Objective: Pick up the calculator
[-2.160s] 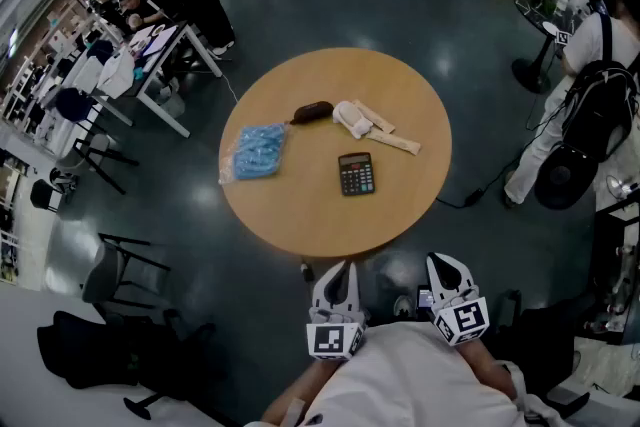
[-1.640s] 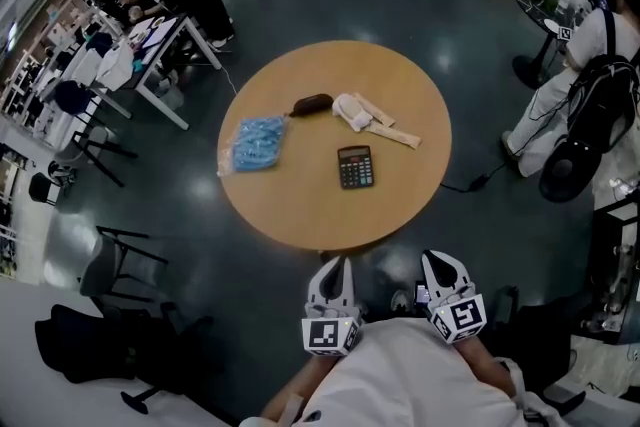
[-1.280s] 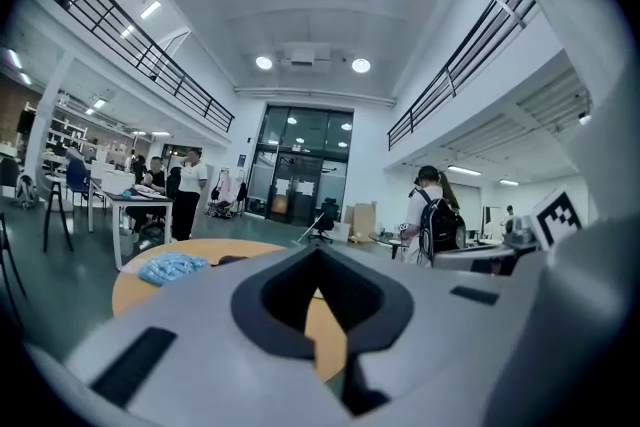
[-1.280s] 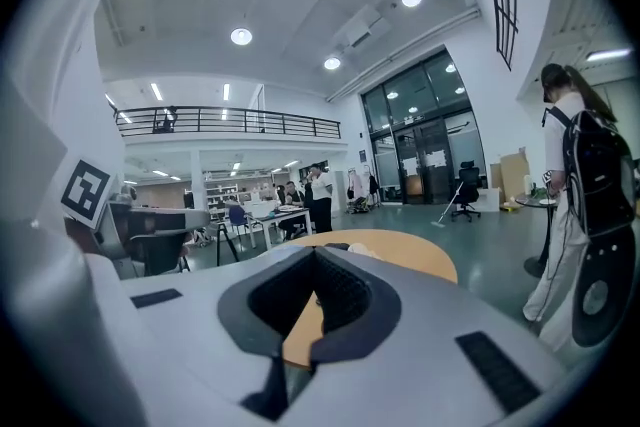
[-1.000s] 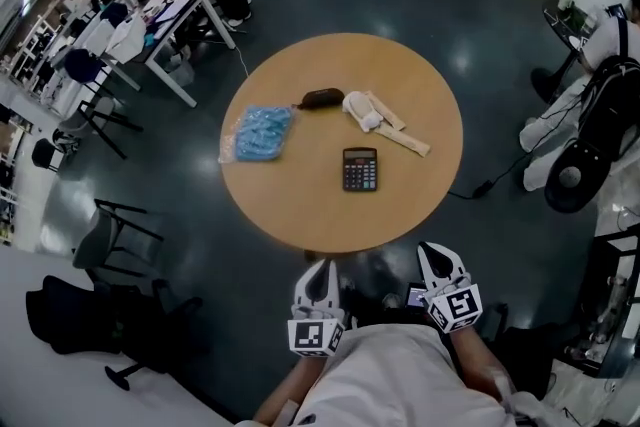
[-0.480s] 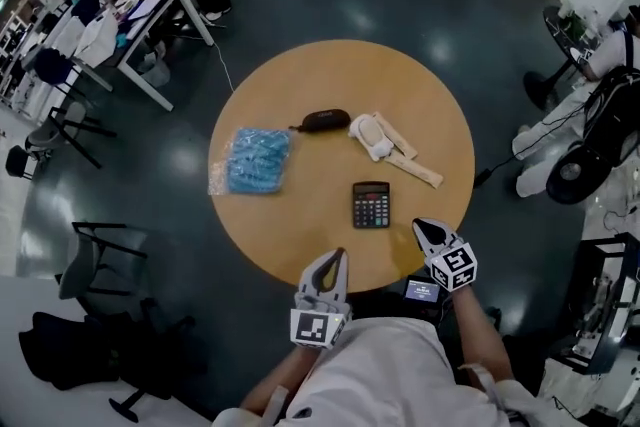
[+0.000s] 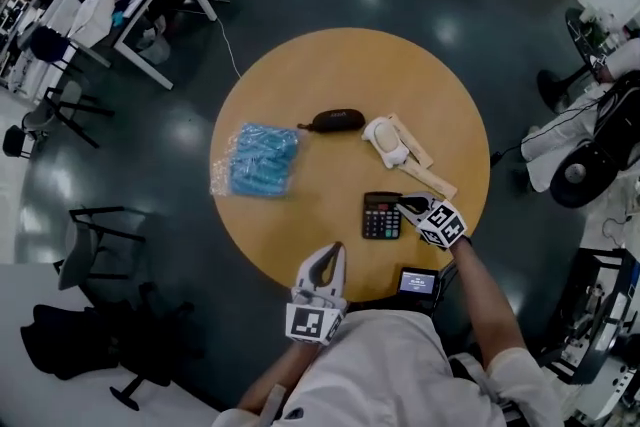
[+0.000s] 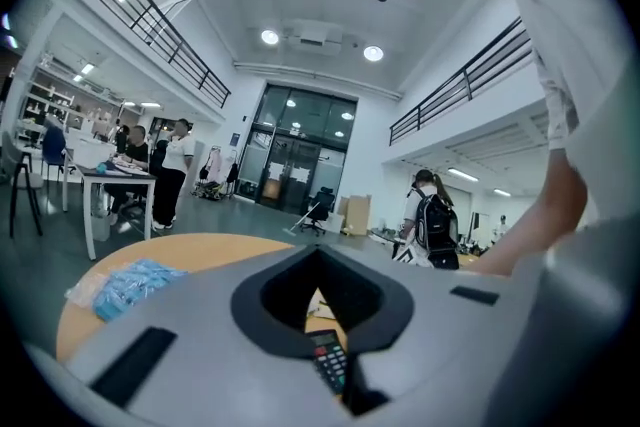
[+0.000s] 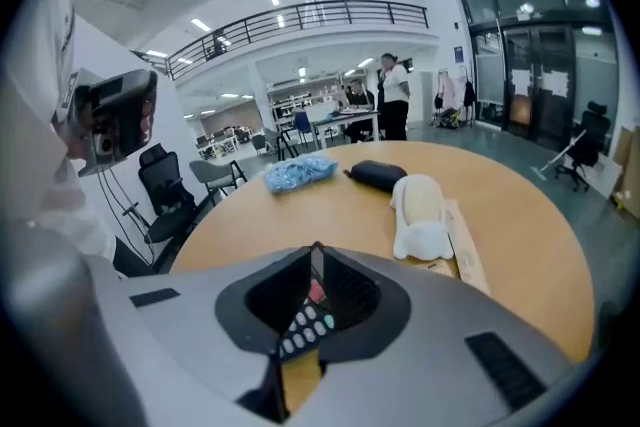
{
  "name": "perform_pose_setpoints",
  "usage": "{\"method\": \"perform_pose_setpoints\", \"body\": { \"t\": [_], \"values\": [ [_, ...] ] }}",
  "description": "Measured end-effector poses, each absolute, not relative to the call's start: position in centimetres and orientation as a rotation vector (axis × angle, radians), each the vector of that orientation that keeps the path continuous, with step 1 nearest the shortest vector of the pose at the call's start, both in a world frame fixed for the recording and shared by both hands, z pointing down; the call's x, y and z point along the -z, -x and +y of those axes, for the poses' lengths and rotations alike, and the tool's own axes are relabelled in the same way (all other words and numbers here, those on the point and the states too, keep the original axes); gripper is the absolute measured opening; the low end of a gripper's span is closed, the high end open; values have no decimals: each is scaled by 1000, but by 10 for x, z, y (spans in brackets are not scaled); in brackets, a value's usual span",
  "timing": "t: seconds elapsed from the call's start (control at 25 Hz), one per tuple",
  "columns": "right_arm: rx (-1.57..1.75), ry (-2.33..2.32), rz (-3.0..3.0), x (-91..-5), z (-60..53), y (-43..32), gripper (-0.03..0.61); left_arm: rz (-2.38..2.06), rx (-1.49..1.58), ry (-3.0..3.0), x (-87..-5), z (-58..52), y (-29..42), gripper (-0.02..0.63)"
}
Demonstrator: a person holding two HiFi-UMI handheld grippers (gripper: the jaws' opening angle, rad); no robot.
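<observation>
Calculator [image 7: 381,215] lying flat on tabletop [image 7: 320,75] near its near edge, gripped by nothing. Right gripper [image 7: 406,204] hovering at calculator's right side, jaws pressed together. Left gripper [image 7: 335,256] hanging at near edge, jaws together. Grasping and lifting likely remaining.

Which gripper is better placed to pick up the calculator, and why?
Right. The right gripper is over the table, tips at the right edge of the calculator; the left gripper hangs at the table's near rim, farther away.
</observation>
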State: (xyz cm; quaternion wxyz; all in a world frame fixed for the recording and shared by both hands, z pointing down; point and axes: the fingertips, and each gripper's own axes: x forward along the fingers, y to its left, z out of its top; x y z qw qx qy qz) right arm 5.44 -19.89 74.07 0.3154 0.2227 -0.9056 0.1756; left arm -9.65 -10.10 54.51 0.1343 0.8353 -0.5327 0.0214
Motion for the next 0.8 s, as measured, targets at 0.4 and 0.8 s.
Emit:
{"method": "perform_pose_setpoints", "body": {
  "t": [0.4,0.8],
  "values": [
    [-687,-505,-2272,-821,-225,-71,160,-1543,-132,-2342,-564,-124,99,6],
    [-810,-330,-2297,-825,-216,-61,87,-1514,-125,-2347,-566,-133,89,6]
  ]
}}
